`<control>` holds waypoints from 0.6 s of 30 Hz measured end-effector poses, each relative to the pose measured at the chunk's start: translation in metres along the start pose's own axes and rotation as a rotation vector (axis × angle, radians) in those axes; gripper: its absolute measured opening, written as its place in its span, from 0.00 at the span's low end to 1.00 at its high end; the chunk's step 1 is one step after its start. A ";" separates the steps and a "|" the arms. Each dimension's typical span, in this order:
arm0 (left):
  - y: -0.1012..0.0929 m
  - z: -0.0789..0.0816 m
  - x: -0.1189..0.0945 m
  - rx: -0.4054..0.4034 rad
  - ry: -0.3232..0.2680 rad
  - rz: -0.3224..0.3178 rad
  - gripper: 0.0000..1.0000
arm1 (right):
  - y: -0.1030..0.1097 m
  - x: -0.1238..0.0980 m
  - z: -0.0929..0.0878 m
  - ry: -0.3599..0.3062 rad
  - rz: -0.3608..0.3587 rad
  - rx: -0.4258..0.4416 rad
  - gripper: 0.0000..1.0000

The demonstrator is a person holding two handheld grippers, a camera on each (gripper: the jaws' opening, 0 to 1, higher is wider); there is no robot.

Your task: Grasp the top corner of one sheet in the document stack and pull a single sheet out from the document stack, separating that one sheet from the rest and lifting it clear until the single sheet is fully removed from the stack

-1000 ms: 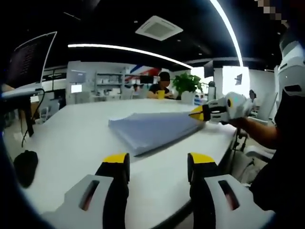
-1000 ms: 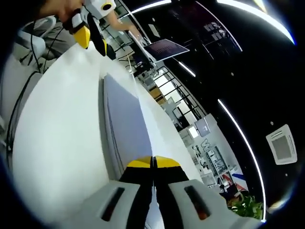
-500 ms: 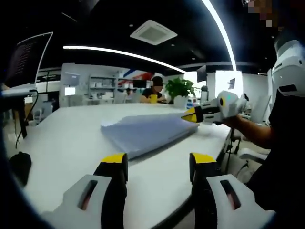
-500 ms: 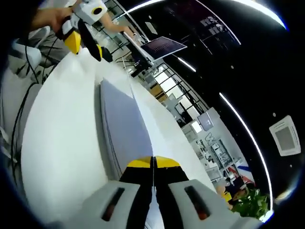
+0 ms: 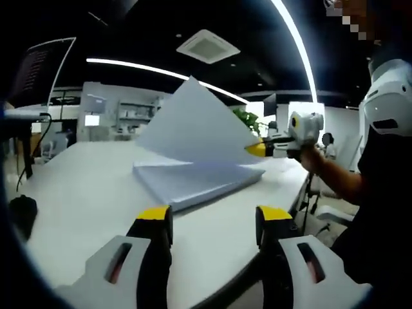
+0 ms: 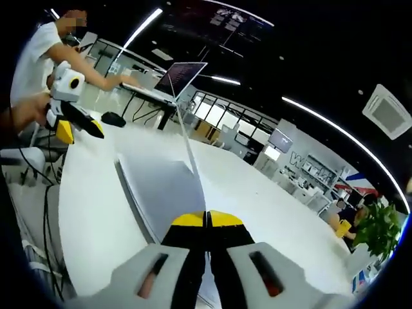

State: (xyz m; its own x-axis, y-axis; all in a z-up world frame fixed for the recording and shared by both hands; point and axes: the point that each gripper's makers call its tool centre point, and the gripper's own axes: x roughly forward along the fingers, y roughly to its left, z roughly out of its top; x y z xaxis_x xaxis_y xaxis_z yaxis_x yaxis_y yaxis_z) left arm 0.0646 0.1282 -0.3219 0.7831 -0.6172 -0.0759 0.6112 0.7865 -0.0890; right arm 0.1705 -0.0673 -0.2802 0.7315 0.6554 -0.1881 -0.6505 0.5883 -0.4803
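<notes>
While the right tool (image 5: 252, 149) was clamped on a corner of the single sheet (image 5: 193, 125), that thin, limp sheet stood peeled up at centre frame over the flat bluish-white document stack (image 5: 193, 180) on the smooth white bench (image 5: 77, 193). Lifting was under way (one edge looked near the stack); next, raise it clear. The left tool (image 5: 214, 222) waited, jaws apart, at bottom frame.
</notes>
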 end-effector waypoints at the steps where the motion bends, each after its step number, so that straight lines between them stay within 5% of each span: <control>1: 0.000 0.001 0.000 0.006 -0.003 0.002 0.52 | 0.000 -0.001 0.001 -0.006 0.001 0.009 0.01; 18: -0.014 0.020 -0.003 -0.045 -0.073 -0.053 0.49 | -0.033 -0.051 0.059 -0.276 0.077 0.444 0.01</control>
State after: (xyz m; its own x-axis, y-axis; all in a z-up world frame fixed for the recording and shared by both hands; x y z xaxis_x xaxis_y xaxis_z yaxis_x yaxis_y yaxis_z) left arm 0.0563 0.1195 -0.3006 0.7569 -0.6536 0.0030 0.6478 0.7496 -0.1357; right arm 0.1422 -0.0920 -0.2044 0.6365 0.7695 0.0530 -0.7676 0.6387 -0.0538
